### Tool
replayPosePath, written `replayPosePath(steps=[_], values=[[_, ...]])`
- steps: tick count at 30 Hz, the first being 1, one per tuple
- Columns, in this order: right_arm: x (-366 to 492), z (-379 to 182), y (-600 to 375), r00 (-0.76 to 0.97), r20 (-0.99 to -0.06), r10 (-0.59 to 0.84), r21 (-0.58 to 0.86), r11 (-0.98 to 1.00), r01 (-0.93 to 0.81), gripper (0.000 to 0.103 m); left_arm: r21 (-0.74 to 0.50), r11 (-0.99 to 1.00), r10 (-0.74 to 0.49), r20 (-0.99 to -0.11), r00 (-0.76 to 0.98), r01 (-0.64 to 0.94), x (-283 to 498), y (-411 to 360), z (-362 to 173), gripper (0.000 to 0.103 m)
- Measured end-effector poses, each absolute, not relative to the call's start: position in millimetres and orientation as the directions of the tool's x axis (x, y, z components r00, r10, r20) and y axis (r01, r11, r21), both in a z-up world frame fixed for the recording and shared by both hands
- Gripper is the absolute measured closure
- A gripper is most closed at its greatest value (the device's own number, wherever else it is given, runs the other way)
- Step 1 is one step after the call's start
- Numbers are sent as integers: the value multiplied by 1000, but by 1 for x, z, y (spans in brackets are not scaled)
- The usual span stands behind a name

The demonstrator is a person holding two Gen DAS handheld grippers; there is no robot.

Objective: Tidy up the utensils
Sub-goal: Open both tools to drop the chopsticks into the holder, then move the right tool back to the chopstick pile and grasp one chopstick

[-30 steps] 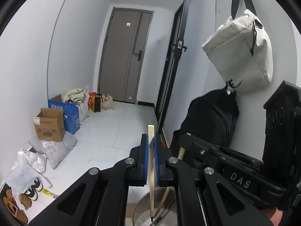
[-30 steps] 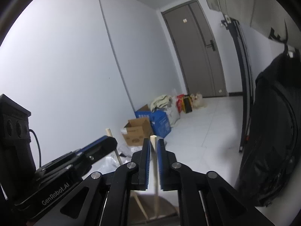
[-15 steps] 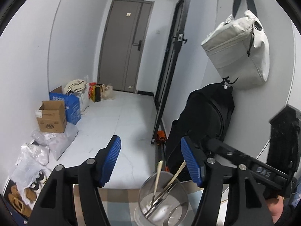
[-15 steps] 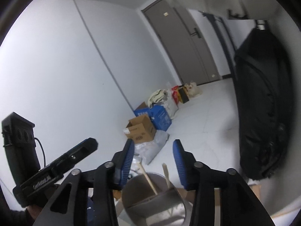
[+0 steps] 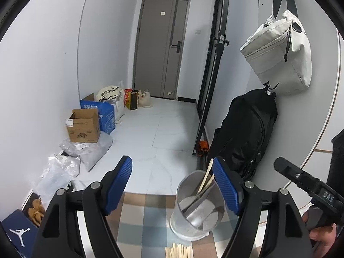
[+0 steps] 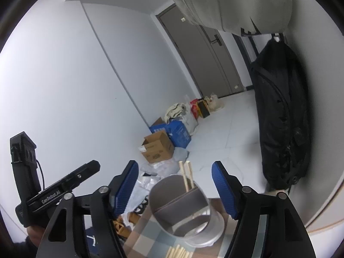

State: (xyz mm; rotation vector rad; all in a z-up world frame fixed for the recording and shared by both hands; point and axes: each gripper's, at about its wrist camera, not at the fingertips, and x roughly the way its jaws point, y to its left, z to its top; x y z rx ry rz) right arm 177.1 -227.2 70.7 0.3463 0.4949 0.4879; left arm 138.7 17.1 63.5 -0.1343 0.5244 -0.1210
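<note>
A grey metal utensil holder (image 5: 200, 212) with an inner divider stands on the checked tablecloth (image 5: 146, 210). Two wooden chopsticks (image 5: 206, 177) lean in it. My left gripper (image 5: 172, 172) hovers just in front of it, its jaws opening, with nothing pressed between the blue pads. In the right wrist view the same holder (image 6: 180, 206) shows two chopsticks (image 6: 186, 175) upright in its far compartment. My right gripper (image 6: 175, 172) is above and in front of it, jaws opening and empty. Several loose chopsticks (image 5: 178, 251) lie on the cloth before the holder.
A black backpack (image 5: 247, 133) and a white bag (image 5: 279, 53) hang on the right wall. Cardboard boxes (image 5: 83, 126), plastic bags and shoes lie along the left wall on the floor. A grey door (image 5: 161, 53) closes the far end. A hand (image 5: 320, 234) holds the right gripper.
Both grippers were shut on a chopstick each; they have opened wide and pulled back and up. The chopsticks now stand in the holder.
</note>
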Motion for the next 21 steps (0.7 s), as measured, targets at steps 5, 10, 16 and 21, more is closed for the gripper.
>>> replayPosePath(steps=[5,10,16,21], values=[[154,72,-224,775,-363,516,425,833,-355,18,-152,987,-123,-497,859,54,125,19,63,26],[139,72,-221,772,-374,515,423,835,-352,15,-138,990,-102,-481,871,39,105,21,63,20],[116,69,-214,774,-379,508,420,839,-345,7,-130,991,-96,-481,871,38,92,22,59,13],[101,55,-206,761,-413,501,409,848,-336,5,-126,991,-91,-492,866,32,82,26,44,8]])
